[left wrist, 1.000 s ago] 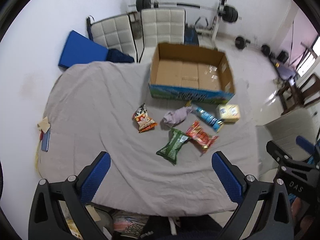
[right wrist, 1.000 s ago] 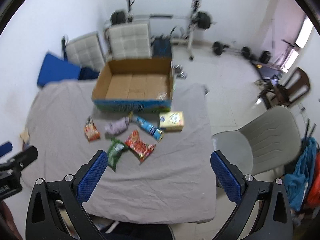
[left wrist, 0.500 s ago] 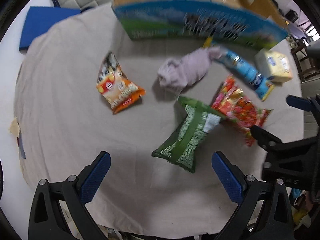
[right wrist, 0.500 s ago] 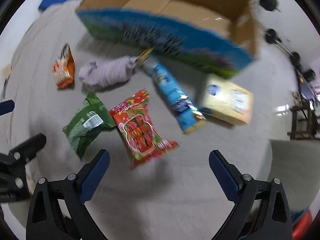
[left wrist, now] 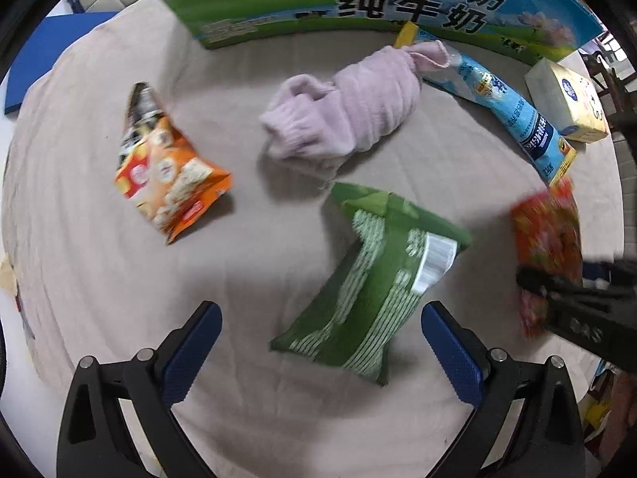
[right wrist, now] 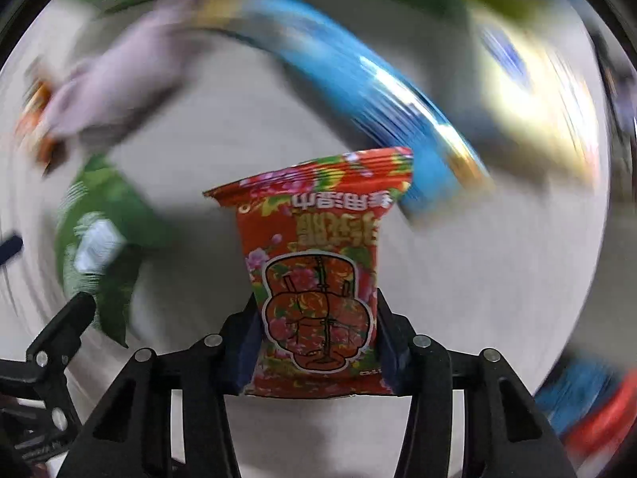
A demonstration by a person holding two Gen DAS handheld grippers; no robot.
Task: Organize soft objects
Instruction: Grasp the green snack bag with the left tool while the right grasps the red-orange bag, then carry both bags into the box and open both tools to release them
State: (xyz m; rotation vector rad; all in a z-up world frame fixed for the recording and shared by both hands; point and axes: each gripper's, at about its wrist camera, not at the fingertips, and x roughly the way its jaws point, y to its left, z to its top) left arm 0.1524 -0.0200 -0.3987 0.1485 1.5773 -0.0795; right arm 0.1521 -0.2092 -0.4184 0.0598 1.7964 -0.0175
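My right gripper (right wrist: 316, 318) points down and its jaws are closing; both blue pads press on the sides of the red flowered snack bag (right wrist: 318, 279), which stands between them. In the left wrist view the same red bag (left wrist: 545, 239) shows at the right with that gripper (left wrist: 573, 302) over it. My left gripper (left wrist: 318, 314) hangs open just above the grey cloth (left wrist: 99, 279), its fingers either side of the lower end of the green snack bag (left wrist: 370, 279) without touching it. A rolled pink sock (left wrist: 346, 115) lies beyond it.
An orange snack bag (left wrist: 167, 175) lies to the left. A blue packet (left wrist: 513, 115) and a yellow carton (left wrist: 565, 99) lie at the right. The printed cardboard box (left wrist: 358, 4) stands along the far side. A blue mat (left wrist: 43, 51) lies beyond the cloth's left edge.
Both grippers have dropped from high above the table to just over the items. The right jaws went from wide open to closed on the red bag. The left jaws stayed open.
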